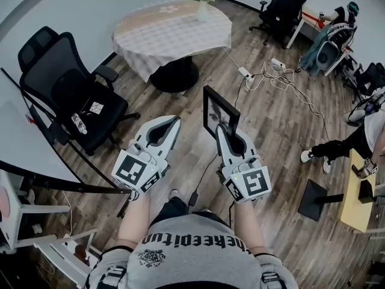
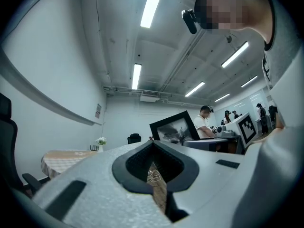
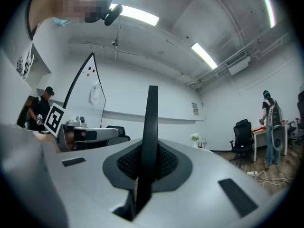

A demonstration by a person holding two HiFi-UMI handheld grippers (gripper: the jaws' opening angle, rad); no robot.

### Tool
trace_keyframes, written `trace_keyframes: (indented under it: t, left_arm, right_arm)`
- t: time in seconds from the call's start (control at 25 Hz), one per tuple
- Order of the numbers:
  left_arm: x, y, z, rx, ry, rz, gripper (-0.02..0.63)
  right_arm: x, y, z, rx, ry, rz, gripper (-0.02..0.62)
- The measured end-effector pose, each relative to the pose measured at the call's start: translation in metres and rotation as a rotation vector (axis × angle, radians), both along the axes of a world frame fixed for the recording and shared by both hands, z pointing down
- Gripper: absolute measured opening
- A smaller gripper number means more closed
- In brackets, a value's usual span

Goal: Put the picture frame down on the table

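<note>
Our right tongs [image 1: 222, 131] pinch the frame [image 1: 218, 108] by its lower edge and hold it upright at mid-picture, over the floor [image 1: 283, 137]. Our left tongs [image 1: 175, 120] are pressed together, empty, just left of it. The round worktop [image 1: 174, 32] stands well apart, top centre.
</note>
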State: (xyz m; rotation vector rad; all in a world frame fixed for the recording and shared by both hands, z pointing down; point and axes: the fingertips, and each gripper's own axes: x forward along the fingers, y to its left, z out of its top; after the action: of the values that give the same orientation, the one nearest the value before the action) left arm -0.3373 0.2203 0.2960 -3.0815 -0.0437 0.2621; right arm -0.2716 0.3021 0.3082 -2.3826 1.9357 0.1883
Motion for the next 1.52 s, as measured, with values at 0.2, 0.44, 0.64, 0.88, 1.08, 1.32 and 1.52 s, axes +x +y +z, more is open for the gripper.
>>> trace_keyframes:
  t: [0.2,0.44,0.64,0.88,1.08,1.32,1.52]
  left_arm:
    - [0.005,-0.02,0.004,0.004,0.005,0.009,0.015]
    - [0.011,-0.062,0.002,0.007,0.009,0.042,0.015]
    - [0.017,-0.084,0.002,0.011,0.012,0.071,0.015]
    - [0.042,-0.1,0.004,-0.003,0.013,0.081,0.015]
    - [0.077,-0.11,0.006,-0.003,0.007,0.065,0.015]
    - [0.135,-0.122,0.001,-0.004,0.012,0.024,0.015]
    - [0.189,-0.125,-0.005,-0.002,0.023,-0.011,0.015]
  right_arm:
    - [0.002,-0.02,0.006,-0.003,0.004,0.002,0.021]
    - [0.011,-0.06,0.003,0.023,-0.032,0.039,0.021]
    - [0.017,-0.079,0.002,0.035,-0.04,0.065,0.021]
    - [0.037,-0.092,0.005,0.025,-0.044,0.071,0.021]
    - [0.074,-0.105,0.007,0.028,-0.054,0.048,0.021]
    - [0.135,-0.123,0.003,0.03,-0.056,-0.001,0.021]
    - [0.19,-0.13,-0.005,0.034,-0.046,-0.039,0.021]
